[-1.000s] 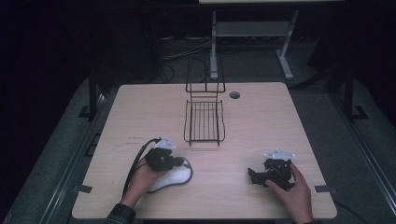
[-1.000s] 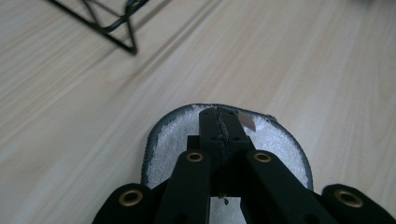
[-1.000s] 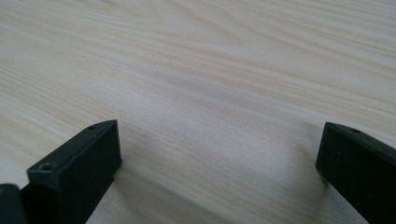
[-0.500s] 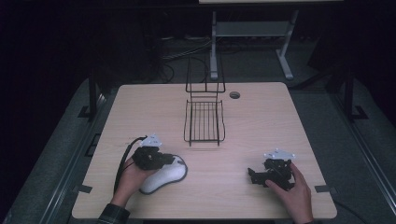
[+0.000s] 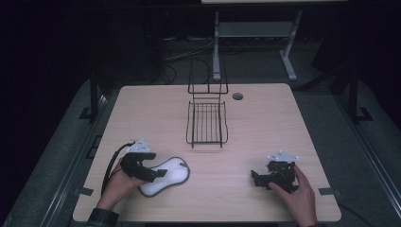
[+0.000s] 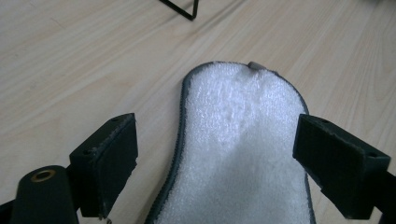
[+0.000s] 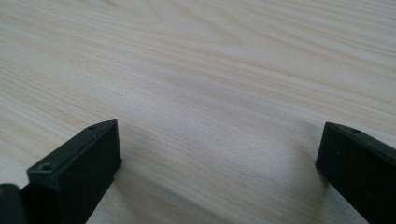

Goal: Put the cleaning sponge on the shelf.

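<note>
The left tongs (image 5: 153, 173) sit at the near left of the tabletop (image 5: 265, 137), spread wide, with the near end of a white fleecy insole (image 6: 243, 154) between the two black jaws; the jaws stand clear of its dark-bound edges on both sides and grip nothing. The insole lies flat on the wood, its toe end pointing away toward the middle of the tabletop. The step in hand appears to be a grasp of this insole. To do it well, lower the jaws until they straddle the edge binding, centre the narrow waist of the insole between them, and close squarely so that the soft pile does not fold or slip; one jaw will probably need to get under the thin edge, since the piece lies flush against the surface. The right tongs (image 5: 265, 178) rest at the near right, well apart from the insole, likewise spread wide and empty over bare wood. Farther off, near the centre, stands a black wire rack (image 5: 206, 124) with an upright back frame, empty and apart from both tongs; the path from insole to rack is unobstructed. Beyond it a round cable hole (image 5: 237, 96) is set in the far edge.
</note>
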A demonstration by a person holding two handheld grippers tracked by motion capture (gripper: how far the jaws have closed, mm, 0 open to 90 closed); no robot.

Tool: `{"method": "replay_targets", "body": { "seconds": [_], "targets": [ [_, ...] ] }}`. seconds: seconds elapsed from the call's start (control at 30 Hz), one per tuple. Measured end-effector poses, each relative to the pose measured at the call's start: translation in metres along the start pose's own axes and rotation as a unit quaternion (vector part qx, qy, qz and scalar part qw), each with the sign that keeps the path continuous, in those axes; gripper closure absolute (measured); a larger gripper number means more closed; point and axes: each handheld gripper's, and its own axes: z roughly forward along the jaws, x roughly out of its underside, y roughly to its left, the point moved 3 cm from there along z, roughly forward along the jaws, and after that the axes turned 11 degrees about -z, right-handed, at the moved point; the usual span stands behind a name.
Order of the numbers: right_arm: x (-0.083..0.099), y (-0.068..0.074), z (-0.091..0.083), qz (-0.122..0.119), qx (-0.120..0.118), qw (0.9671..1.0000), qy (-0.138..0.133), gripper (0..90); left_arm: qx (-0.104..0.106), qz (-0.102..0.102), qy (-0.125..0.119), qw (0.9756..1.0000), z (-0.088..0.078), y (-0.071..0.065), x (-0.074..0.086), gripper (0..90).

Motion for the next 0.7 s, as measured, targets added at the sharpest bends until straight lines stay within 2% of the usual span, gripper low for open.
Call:
{"method": "replay_targets", "body": {
  "seconds": [0.17,0.3,0.43,0.7],
  "targets": [
    [0.000,0.000,0.000,0.000,0.000,1.0000,0.000,0.0,0.003,0.008,0.016,0.9998,0.008,-0.001,0.005,12.8],
    [0.000,0.000,0.000,0.000,0.000,1.0000,0.000,0.0,0.013,0.017,0.029,0.9994,0.013,-0.004,0.008,12.7],
    [0.000,0.000,0.000,0.000,0.000,1.0000,0.000,0.0,0.008,0.029,0.041,0.9987,0.018,-0.005,0.010,12.7],
    [0.000,0.000,0.000,0.000,0.000,1.0000,0.000,0.0,0.005,0.034,0.052,0.9981,0.021,-0.005,0.011,12.6]
  ]
}}
